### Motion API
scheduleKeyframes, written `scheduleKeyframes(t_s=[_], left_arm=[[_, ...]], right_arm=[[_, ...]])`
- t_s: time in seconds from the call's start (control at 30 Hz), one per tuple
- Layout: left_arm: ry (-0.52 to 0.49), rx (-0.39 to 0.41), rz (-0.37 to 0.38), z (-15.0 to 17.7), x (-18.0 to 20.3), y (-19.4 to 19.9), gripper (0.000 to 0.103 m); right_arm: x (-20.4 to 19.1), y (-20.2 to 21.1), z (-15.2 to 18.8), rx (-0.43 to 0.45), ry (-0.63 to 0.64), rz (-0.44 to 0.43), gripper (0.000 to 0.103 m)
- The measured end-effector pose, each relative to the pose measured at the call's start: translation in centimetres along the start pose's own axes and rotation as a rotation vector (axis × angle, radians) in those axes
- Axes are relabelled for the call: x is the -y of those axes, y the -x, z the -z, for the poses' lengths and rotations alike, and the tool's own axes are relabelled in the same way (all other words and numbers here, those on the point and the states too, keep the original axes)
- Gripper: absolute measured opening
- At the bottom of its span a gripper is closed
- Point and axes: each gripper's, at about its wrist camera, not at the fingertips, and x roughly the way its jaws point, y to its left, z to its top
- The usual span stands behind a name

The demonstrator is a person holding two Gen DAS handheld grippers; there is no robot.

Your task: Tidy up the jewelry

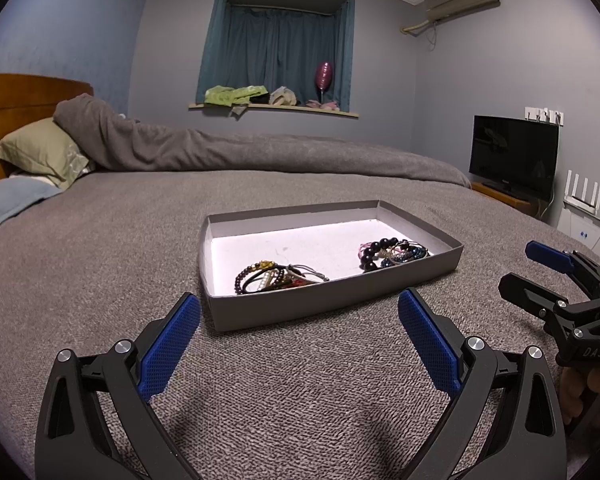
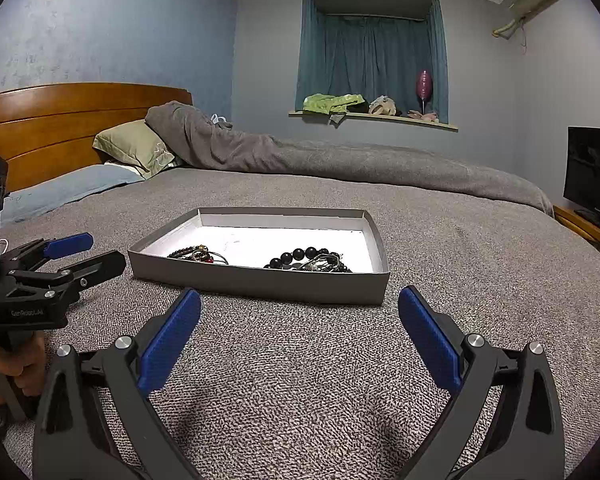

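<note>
A blue-walled bedroom with a curtained window holds a bed covered by a grey woven blanket, and on that blanket sits a shallow grey box with a white floor. The box lies just ahead of both grippers, not touched by either. In the left wrist view the left gripper has its blue-padded jaws spread wide and empty, the near wall of the box standing between and just beyond the tips. The right gripper is likewise spread wide and holds nothing, with the box's near wall just past its tips.

Inside the box are two separate heaps of jewelry. The left heap is a tangle of thin bracelets (dark beads, pale beads, some gold and red pieces, grey cord). The right heap has a strand of large black beads with pink cord and small blue beads. The two heaps lie well apart, both toward the near wall.

Both grippers hover low over the blanket, side by side, pointing toward the box. A hand grips the left tool's handle.
</note>
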Motion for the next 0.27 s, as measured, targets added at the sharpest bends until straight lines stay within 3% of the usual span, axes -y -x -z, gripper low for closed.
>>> scheduleKeyframes(t_s=[0.27], left_arm=[[-0.001,-0.002,-0.002,-0.12,-0.14,0.0,0.098]], right_arm=[[0.01,-0.01,0.01,0.0,0.0,0.0,0.098]])
